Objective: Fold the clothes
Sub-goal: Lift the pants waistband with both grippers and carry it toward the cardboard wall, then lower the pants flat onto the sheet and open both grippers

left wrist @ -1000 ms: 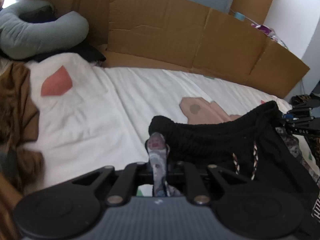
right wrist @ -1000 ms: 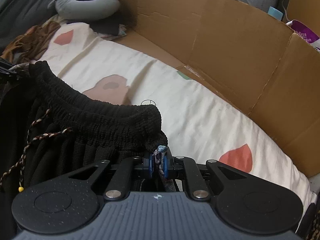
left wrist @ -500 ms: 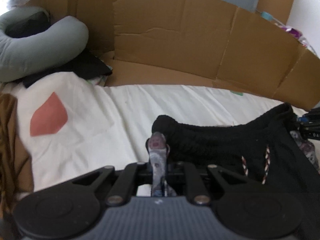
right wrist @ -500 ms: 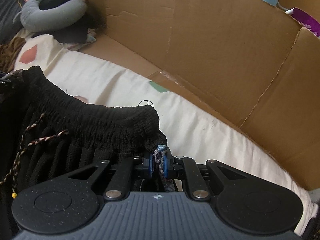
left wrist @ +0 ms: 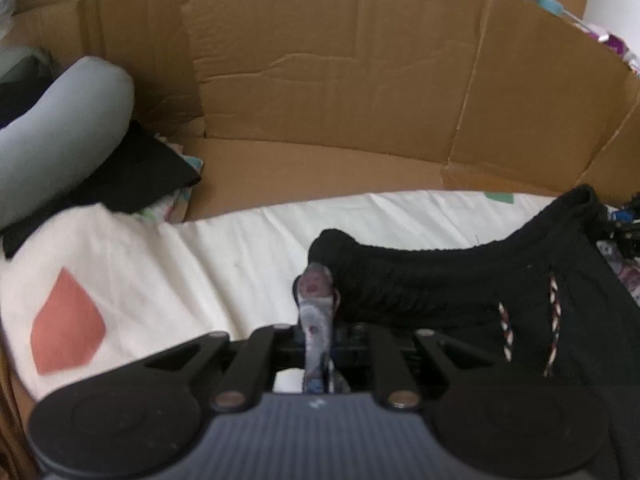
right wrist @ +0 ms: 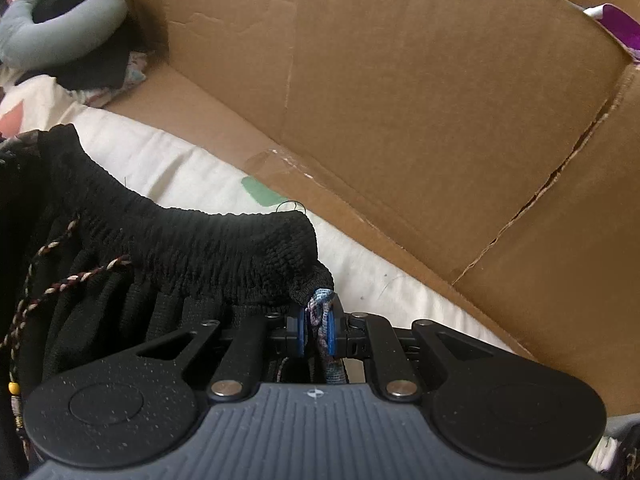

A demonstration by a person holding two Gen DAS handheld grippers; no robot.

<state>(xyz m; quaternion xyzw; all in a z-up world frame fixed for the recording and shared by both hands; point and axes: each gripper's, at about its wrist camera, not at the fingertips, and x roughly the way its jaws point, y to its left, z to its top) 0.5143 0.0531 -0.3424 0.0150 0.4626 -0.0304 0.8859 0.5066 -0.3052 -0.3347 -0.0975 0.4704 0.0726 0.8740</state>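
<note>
A bed with a cream sheet point(left wrist: 248, 248) printed with coloured patches is filling the middle of both views, and a wall of flattened cardboard point(left wrist: 340, 80) is standing along its far edge, taking up the whole upper half of each frame.

The left gripper point(left wrist: 316, 284) is sitting at lower centre of the left view with its jaws pressed together, pinching one end of the black garment point(left wrist: 460, 280) at its ribbed waistband. The right gripper point(right wrist: 318, 312), at lower centre of the right view, is doing the same at the other end, its blue-lined jaws closed on the waistband corner. Between them the waistband is hanging stretched above the sheet, with the braided drawstrings point(left wrist: 552, 320) dangling at the right of the left view and the rest of the fabric falling below, out of sight.

Judging by this, the folding is only beginning: the garment is being held up by its top edge, and no fold is showing yet. Laying it flat and folding it over all seem to be left.

A grey neck pillow point(left wrist: 52, 140) and a dark folded cloth point(left wrist: 140, 176) are lying at the left of the left view, well apart from the garment. The cardboard wall is looming close ahead, limiting room beyond the bed.
</note>
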